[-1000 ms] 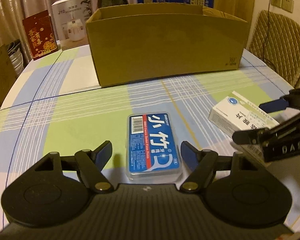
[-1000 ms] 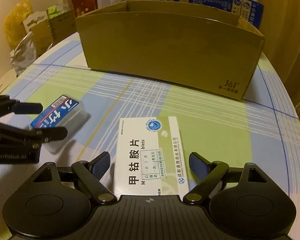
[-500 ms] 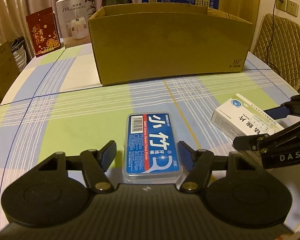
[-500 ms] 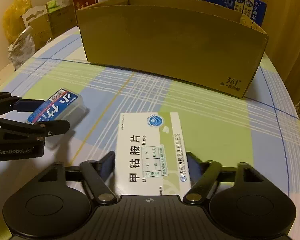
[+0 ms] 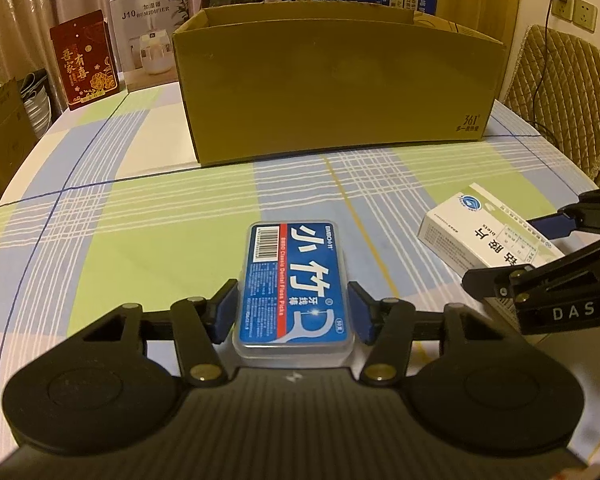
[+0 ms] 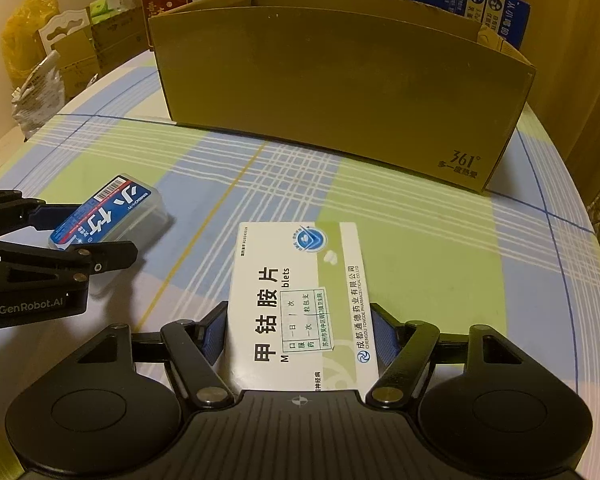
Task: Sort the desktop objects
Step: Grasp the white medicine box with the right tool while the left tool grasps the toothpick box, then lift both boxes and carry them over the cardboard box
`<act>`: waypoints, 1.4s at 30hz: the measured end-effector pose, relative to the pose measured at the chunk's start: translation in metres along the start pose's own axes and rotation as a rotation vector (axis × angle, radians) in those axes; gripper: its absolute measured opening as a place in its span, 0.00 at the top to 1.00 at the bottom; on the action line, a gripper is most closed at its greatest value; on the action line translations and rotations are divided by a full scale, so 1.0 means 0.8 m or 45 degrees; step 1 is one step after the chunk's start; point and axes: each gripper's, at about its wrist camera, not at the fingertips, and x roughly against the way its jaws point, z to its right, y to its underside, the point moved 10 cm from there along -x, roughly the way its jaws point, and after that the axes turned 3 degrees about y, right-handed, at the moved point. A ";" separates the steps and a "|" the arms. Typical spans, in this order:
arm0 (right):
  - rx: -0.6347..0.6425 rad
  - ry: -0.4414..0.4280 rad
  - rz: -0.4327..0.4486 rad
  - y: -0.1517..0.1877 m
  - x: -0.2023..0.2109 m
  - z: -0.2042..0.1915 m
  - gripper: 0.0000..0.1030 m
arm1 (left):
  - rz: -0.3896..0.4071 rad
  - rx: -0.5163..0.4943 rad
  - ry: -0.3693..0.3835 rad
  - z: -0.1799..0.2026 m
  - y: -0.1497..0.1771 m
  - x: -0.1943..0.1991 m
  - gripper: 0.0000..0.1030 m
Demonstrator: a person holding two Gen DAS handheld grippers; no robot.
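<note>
on checked cloth (image 5: 148, 216): one floss case (image 5: 294, 280) (gripped), one pillbox (image 6: 300, 300).

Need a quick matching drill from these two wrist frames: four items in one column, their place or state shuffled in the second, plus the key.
Things:
1. blue-labelled clear plastic floss pick case
2. white cardboard medicine box
3. open brown cardboard box
4. red gift box with gold lettering

Places or states:
A. at the table's far-left edge, beside a white humidifier box
B. flat on the checked tablecloth, between the left tool fingers
C. between the right tool fingers
D. standing behind both small items, top open

Pairs: 1-B, 2-C, 3-D, 4-A
</note>
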 end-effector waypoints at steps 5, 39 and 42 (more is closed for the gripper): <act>-0.004 0.004 0.003 0.000 0.001 0.000 0.34 | -0.003 -0.005 0.007 0.002 0.000 0.001 0.49; -0.222 0.138 0.147 -0.041 0.127 0.045 0.34 | 0.084 0.023 0.006 0.029 -0.056 0.096 0.50; -0.223 0.138 0.156 -0.046 0.142 0.047 0.34 | 0.094 0.012 0.001 0.032 -0.068 0.109 0.50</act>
